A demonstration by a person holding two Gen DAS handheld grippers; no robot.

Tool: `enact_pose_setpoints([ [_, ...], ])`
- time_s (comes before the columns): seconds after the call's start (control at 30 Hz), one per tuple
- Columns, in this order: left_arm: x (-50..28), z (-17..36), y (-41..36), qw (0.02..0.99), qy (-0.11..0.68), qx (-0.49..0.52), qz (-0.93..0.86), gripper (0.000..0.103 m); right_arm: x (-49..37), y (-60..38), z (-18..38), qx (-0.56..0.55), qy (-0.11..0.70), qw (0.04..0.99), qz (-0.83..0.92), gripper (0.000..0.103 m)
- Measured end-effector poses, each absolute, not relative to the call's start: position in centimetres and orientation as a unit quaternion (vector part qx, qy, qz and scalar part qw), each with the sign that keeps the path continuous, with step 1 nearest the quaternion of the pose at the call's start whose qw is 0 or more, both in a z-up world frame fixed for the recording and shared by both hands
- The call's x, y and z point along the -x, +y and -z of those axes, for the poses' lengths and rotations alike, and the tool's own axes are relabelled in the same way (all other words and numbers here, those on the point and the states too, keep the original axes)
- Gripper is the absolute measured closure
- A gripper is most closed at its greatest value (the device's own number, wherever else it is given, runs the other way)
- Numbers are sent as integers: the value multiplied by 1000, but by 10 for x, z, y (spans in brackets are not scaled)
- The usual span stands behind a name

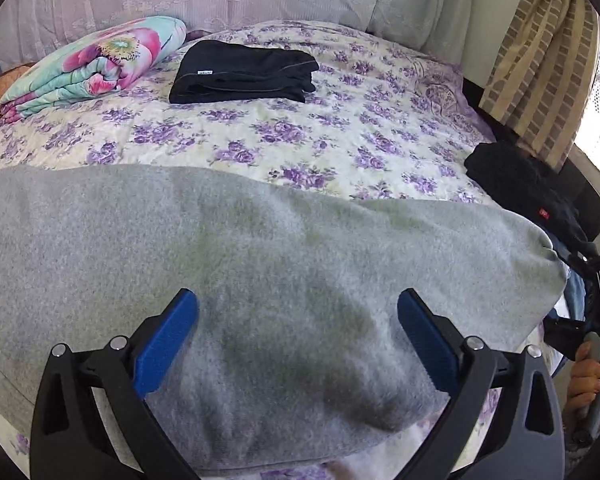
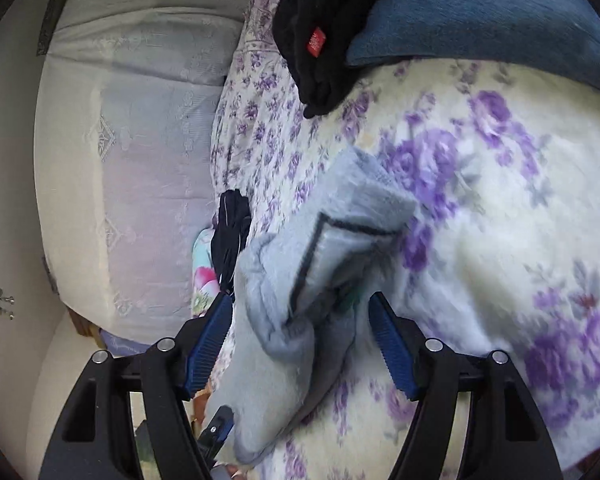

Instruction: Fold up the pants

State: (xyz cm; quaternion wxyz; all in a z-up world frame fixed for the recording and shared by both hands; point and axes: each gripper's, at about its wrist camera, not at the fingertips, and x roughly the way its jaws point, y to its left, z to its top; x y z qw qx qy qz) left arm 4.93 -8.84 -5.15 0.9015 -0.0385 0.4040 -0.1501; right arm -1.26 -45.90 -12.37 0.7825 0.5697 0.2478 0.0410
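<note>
Grey fleece pants (image 1: 260,264) lie flat across the near part of the floral bed. My left gripper (image 1: 298,312) is open just above the cloth, its blue pads on either side of a shaded patch. In the right wrist view the waistband end of the grey pants (image 2: 324,256) is bunched, with a dark drawstring line showing. My right gripper (image 2: 300,320) is open around this bunched end, with the fabric between the blue pads, not clamped.
Folded black pants (image 1: 244,72) and a rolled floral quilt (image 1: 88,64) lie at the far side of the bed. A black garment with a red tag (image 1: 528,188) and a blue garment (image 2: 480,12) sit at the bed's right edge. Curtain (image 1: 540,68) and pillows stand behind.
</note>
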Motion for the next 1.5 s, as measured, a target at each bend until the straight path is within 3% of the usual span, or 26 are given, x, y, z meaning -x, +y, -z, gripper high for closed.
enact_pose_setpoints([
  [0.13,-50,61,-91,900,408,34,152,5,-6,-462,104,-537,251,804,-34,30],
  [0.2,-49,63,-92,904,400,28,149,5,-18,-461,101,-503,286,815,-35,24],
  [0.43,-45,43,-96,906,383,67,169,5,-1,-444,107,-478,296,827,-7,26],
  [0.5,-47,39,-114,908,378,46,175,5,-5,-450,112,-487,274,829,7,31],
  [0.57,-46,43,-136,920,366,-8,144,5,-8,-455,115,-502,255,826,13,57],
  [0.63,-52,62,-155,924,365,-79,88,5,-7,-455,117,-503,246,828,11,64],
  [0.8,-63,75,-149,915,391,-57,83,5,-1,-440,90,-439,230,868,18,69],
  [0.97,-49,49,-101,924,371,14,88,8,-1,-394,26,-287,209,934,31,69],
  [1.13,-35,29,6,934,348,79,-1,8,-23,-286,-20,-30,217,975,43,69],
  [1.3,-5,24,111,926,334,153,-87,9,-45,-163,7,216,248,944,18,69],
  [1.5,23,20,164,926,301,192,-121,9,-39,-68,68,418,247,874,-9,66],
])
